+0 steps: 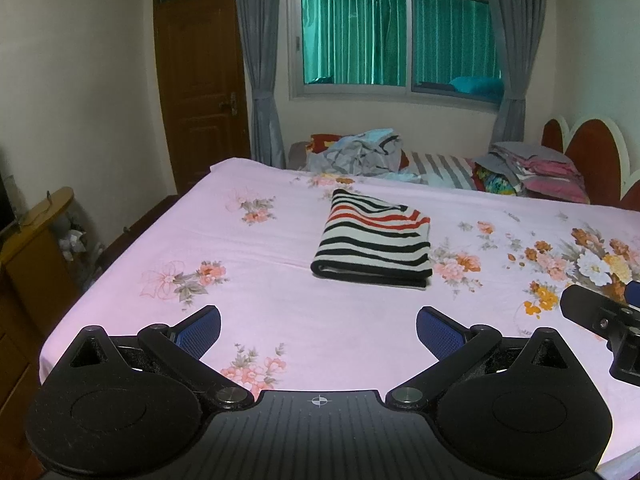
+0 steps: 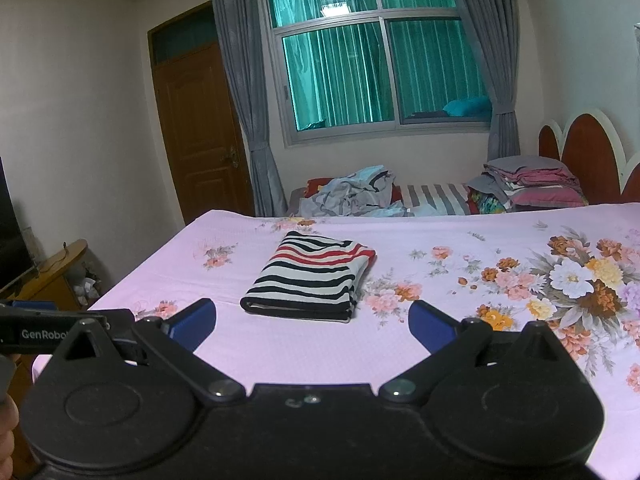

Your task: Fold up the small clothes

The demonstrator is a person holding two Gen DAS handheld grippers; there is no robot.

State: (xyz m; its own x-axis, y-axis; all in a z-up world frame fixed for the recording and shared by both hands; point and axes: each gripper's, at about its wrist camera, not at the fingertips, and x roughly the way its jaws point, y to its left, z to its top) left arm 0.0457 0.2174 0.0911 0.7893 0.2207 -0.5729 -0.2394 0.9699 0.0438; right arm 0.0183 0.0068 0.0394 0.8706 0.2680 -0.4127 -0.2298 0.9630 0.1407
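Observation:
A folded striped garment (image 1: 374,240), white with black and red stripes, lies flat on the pink floral bed sheet (image 1: 280,288). It also shows in the right wrist view (image 2: 312,276). My left gripper (image 1: 318,326) is open and empty, held above the sheet short of the garment. My right gripper (image 2: 312,322) is open and empty, also short of the garment. The right gripper's body shows at the right edge of the left wrist view (image 1: 600,312); the left gripper's body shows at the left edge of the right wrist view (image 2: 40,330).
A heap of unfolded clothes (image 1: 360,152) lies beyond the bed's far edge. A stack of folded bedding (image 1: 536,172) sits by the headboard (image 1: 592,152). A wooden cabinet (image 1: 36,240) stands left of the bed, a door (image 1: 200,88) behind.

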